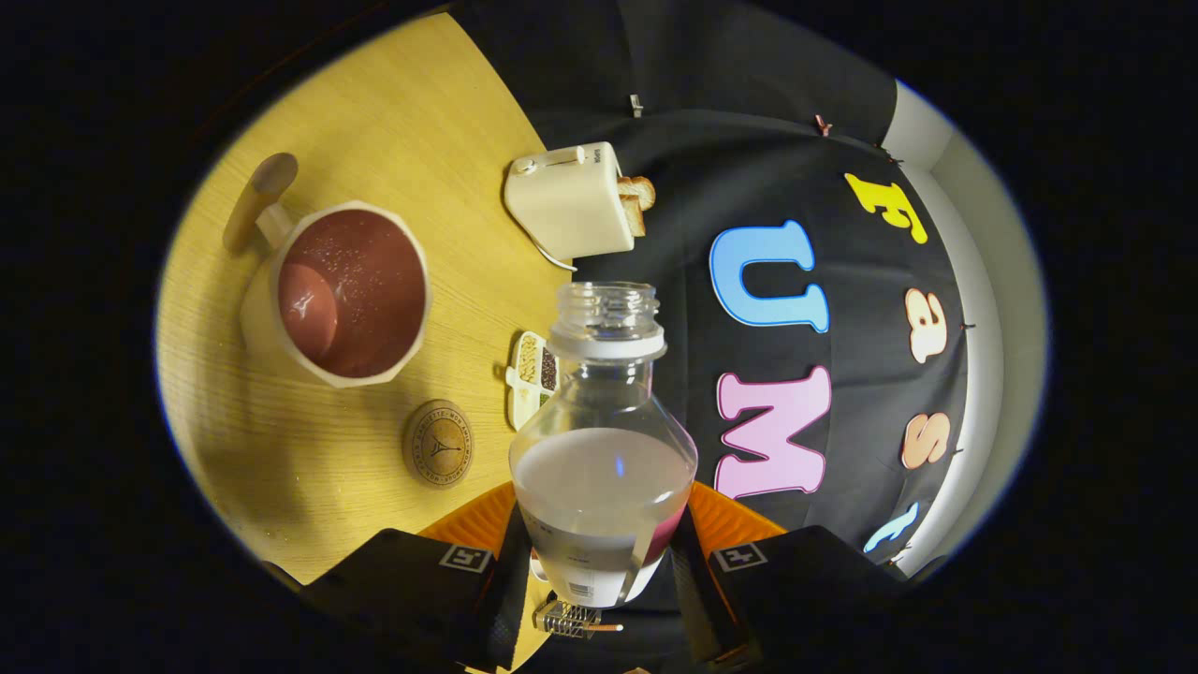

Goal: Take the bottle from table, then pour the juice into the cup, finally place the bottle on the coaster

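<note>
On the wooden worktop [393,112], far left: a cup [337,295] w/ wooden handle, holding reddish juice, standing well apart from the fingers. Just right of it, nearer the fingers, a round coaster [438,444], bare. Next, a small divided tray [532,374] w/ seeds or grains, partly behind the bottle. Beyond that, a cream toaster [571,201] w/ bread slices in it, by the cloth wall. Centre: hand-held gripper [601,552] pinching the clear bottle [604,449] at its lower body, both fingers pressed on its sides. Bottle cap off, pale liquid approx. half full, neck pointing away from the fingers.
</note>
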The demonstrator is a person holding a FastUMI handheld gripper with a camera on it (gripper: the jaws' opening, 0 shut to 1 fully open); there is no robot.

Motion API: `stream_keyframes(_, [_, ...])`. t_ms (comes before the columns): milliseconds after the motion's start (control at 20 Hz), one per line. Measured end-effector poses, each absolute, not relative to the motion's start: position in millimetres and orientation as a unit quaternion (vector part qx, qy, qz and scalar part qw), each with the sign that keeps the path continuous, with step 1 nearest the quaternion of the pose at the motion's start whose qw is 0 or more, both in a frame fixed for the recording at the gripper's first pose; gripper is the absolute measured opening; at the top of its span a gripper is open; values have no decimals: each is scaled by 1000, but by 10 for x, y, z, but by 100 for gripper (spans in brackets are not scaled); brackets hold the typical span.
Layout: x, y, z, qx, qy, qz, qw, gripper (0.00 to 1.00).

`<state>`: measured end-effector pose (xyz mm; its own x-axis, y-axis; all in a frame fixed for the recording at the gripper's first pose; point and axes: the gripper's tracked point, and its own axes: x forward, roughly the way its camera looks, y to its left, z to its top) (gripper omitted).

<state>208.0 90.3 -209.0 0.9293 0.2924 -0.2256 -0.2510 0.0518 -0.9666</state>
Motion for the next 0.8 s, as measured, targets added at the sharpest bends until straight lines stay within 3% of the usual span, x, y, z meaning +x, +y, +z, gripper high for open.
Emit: stream_keyframes(800, [2173, 1000, -1957, -756, -66, 204, 619, 70])
